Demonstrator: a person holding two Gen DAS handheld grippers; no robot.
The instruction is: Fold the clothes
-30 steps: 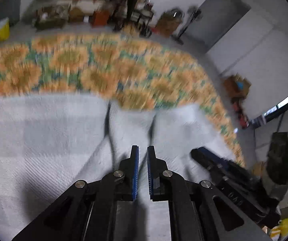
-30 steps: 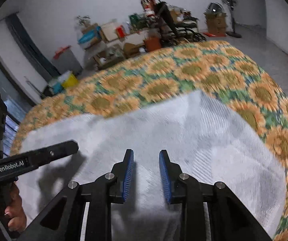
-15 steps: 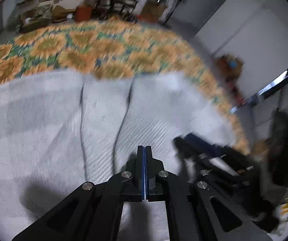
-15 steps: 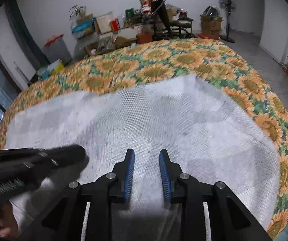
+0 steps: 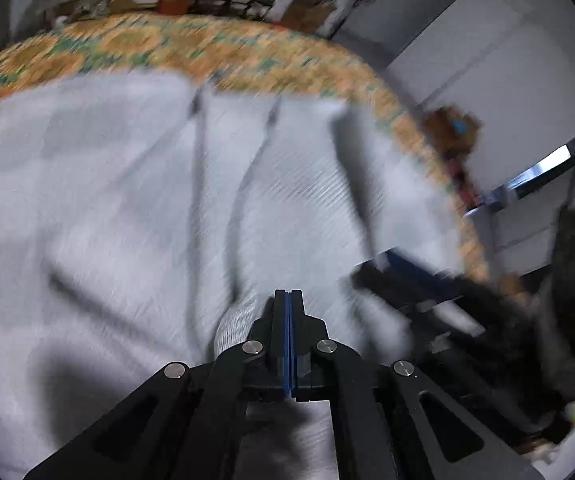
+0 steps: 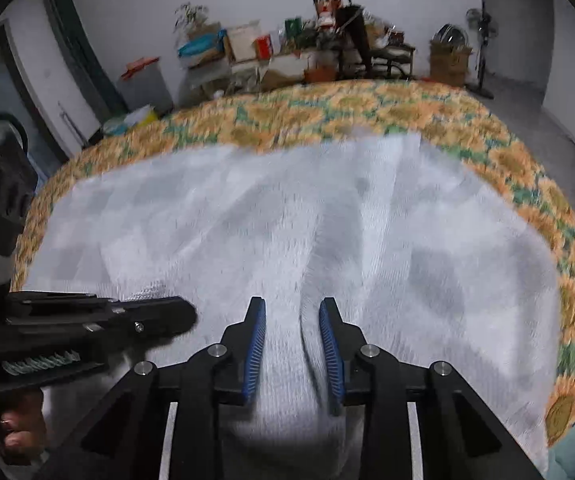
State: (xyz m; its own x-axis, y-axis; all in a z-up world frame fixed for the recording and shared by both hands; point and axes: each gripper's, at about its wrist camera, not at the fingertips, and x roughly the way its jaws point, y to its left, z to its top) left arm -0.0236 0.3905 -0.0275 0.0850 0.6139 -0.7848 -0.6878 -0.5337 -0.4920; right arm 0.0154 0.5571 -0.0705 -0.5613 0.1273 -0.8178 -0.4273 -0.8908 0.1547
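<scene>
Your left gripper has its 2 blue pads pressed together, pinching a raised fold of the pale grey checked knit garment, which lies spread across the sunflower-print bedspread. Your right gripper stands part spread, a ridge of the same cloth bunched between its pads; whether they press it, you can't tell.

Left black two-finger gripper: matte black linkage arms, round silver screws at each pivot, thin blue pads on the inner finger faces. Right black two-finger gripper: same build, ribbed blue pads. At nine o'clock in the right view, a coiled spring shows on the left unit's side.
</scene>
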